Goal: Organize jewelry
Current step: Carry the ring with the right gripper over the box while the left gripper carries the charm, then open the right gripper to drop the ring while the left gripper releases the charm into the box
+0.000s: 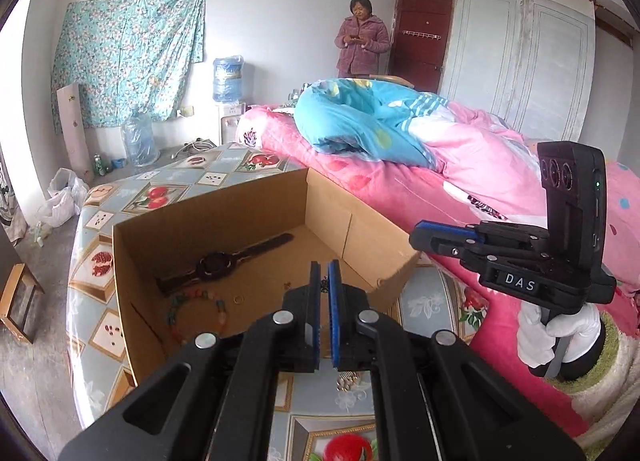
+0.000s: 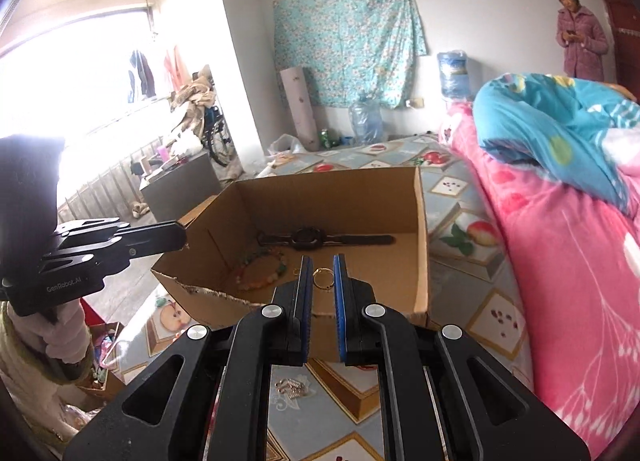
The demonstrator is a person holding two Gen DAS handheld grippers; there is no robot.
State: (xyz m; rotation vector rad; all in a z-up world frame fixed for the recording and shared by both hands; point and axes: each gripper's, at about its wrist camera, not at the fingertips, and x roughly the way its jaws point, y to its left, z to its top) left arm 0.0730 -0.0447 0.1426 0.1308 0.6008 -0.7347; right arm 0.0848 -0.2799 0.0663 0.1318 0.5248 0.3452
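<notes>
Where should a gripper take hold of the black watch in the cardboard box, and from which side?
Grip the strap just beside the round case, with the fingers across its narrow width. Come from above: the watch lies flat and stretched out on the floor of the box, and the walls would probably block any sideways approach.

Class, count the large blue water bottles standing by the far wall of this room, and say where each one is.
2. One water bottle sits upturned on the white dispenser; the other water bottle stands on the floor, under the hanging floral cloth. Others may be hidden behind the bed.
</notes>
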